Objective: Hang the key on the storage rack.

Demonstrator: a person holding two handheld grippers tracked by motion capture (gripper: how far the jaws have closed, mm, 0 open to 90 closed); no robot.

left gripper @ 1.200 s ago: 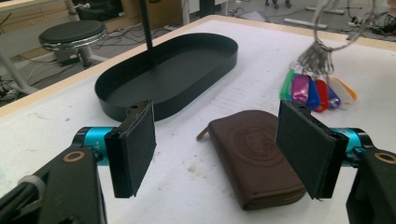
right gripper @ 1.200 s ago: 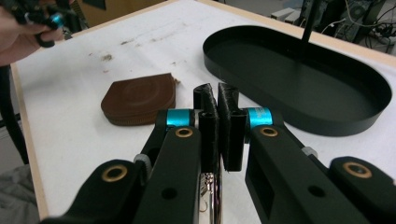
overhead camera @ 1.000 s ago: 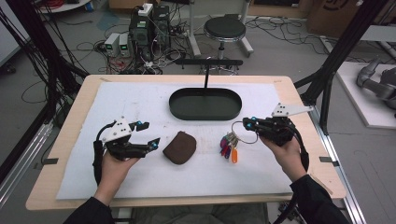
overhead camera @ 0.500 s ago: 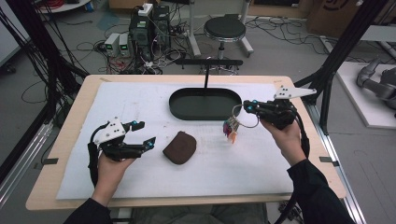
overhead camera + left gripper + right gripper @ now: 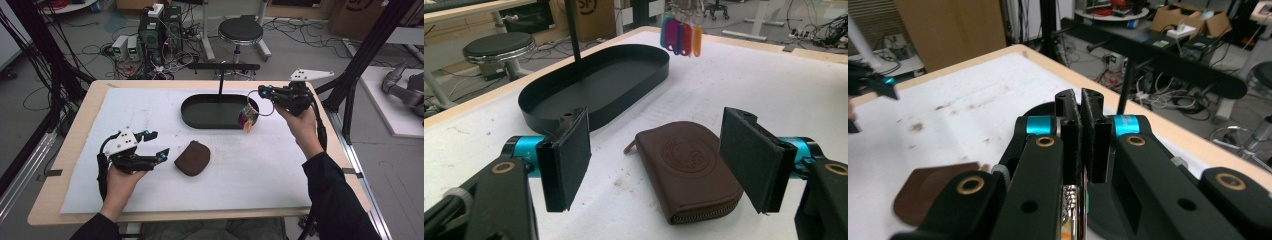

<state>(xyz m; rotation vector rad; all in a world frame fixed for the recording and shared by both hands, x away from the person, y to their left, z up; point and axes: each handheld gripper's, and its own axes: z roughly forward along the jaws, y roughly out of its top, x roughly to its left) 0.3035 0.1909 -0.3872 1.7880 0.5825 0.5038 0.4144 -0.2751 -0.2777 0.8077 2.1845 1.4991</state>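
We have the right gripper [image 5: 261, 93] clamped on the key ring [image 5: 266, 102]; its coloured tags [image 5: 247, 118] hang above the black oval tray's [image 5: 200, 118] right end. Left gripper [image 5: 156, 145] jaws apart, just beside the brown pouch [image 5: 192, 158], near the tray's front.

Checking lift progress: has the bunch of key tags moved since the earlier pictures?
Yes. The bunch of key tags, held in the right claw, has gone from the white mat up and away to the right end of the black oval tray.
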